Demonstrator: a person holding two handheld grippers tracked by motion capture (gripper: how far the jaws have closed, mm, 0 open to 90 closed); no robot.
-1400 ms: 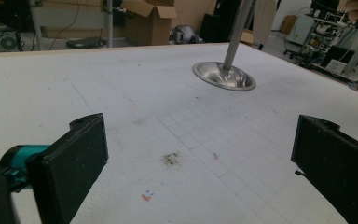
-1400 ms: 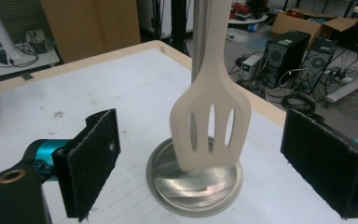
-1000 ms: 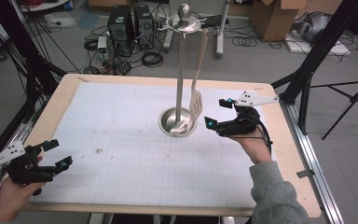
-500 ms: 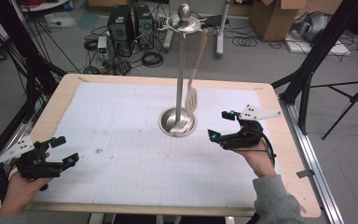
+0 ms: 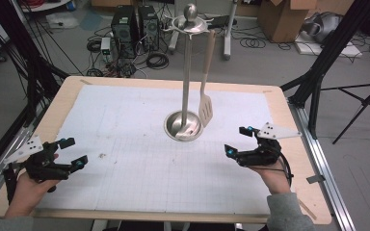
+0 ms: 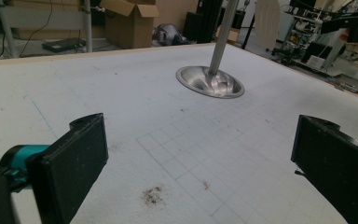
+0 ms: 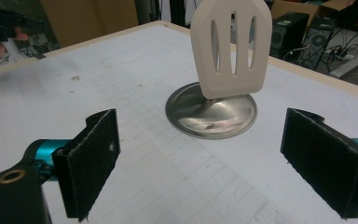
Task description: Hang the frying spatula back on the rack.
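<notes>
High view: spatula [image 5: 205, 108] hangs vertically on stand [image 5: 185, 126], ahead-left of nearer right hand-held gripper [image 5: 239, 140]; both hand-held grippers, including left [image 5: 74, 152], gape empty.

A cream slotted spatula [image 7: 230, 49] hangs over a shiny silver stand base [image 7: 210, 113] on the white, faintly gridded surface [image 5: 139, 168] with a tan wooden rim.

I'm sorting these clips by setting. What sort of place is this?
Probably a lab or workshop, not a kitchen: computer towers and cables on the floor, cardboard boxes, and a tripod beside the table.
</notes>
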